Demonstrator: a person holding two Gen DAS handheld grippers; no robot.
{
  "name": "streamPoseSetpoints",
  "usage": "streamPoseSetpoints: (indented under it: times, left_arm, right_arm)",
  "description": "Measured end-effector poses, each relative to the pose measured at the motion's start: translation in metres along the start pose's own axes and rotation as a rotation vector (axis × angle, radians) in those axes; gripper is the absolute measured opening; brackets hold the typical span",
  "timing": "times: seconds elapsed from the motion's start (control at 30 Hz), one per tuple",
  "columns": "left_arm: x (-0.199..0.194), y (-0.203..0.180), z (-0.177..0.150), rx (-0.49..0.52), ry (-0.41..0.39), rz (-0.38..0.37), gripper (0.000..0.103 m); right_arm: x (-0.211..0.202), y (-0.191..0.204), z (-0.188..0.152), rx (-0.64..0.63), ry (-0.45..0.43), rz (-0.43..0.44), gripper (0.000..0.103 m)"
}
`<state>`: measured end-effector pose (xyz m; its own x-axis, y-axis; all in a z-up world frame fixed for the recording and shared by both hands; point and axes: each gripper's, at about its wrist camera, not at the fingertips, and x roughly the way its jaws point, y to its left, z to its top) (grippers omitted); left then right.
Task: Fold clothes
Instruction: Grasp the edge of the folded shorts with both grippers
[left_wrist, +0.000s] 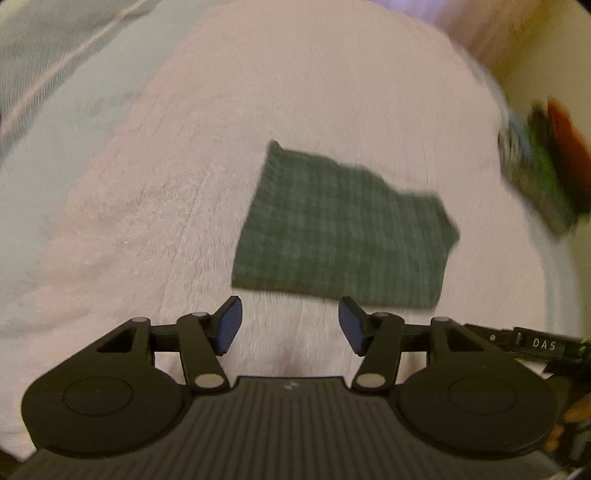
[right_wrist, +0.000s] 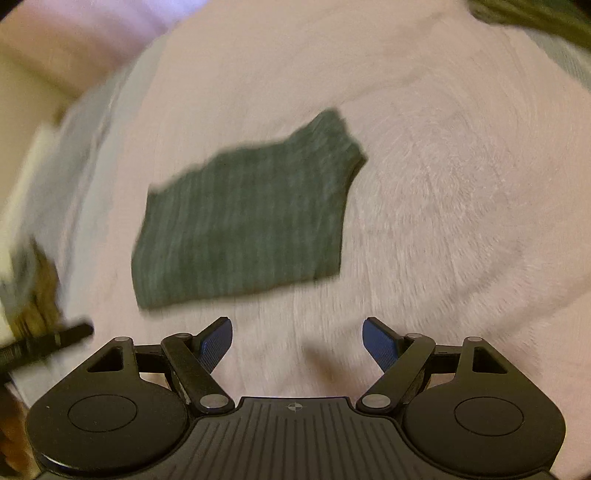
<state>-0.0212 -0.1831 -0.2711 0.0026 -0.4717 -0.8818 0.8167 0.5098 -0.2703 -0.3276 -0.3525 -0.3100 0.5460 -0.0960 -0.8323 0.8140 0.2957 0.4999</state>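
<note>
A dark green checked garment (left_wrist: 343, 229) lies folded flat on a pale pink fuzzy blanket (left_wrist: 147, 206). My left gripper (left_wrist: 290, 325) hovers just short of its near edge, open, with only blanket between the blue pads. In the right wrist view the same green garment (right_wrist: 247, 218) lies ahead and a little to the left. My right gripper (right_wrist: 297, 345) stands open wide above bare pink blanket (right_wrist: 443, 221), nothing between its fingers. Both views are blurred by motion.
A light blue sheet (left_wrist: 55, 92) with a pink stripe lies at the left. A colourful red and green object (left_wrist: 543, 162) sits past the blanket's right edge. The other gripper's black body (left_wrist: 535, 343) shows at the right, and again as a black body (right_wrist: 48, 343) at the left of the right wrist view.
</note>
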Motion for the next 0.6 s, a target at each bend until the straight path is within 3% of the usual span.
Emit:
streamPoseSetpoints:
  times: [0.1,0.23,0.43,0.6]
  left_arm:
    - [0.016,0.037,0.016,-0.109,-0.023,-0.072,0.054]
    - [0.056,0.066,0.034,-0.154,-0.026,-0.165,0.054]
    - [0.116,0.089,0.052,-0.241,0.035,-0.31,0.054]
    - [0.148,0.094,0.062,-0.265,0.065,-0.421,0.054]
  right_arm:
    - [0.012,-0.025,0.019,0.089,-0.064,0.095,0.081]
    - [0.041,-0.054,0.039,0.152,-0.104,0.197,0.08]
    - [0.084,-0.083,0.058,0.26,-0.066,0.344,0.08]
    - [0.112,-0.078,0.079,0.234,-0.008,0.456,0.08]
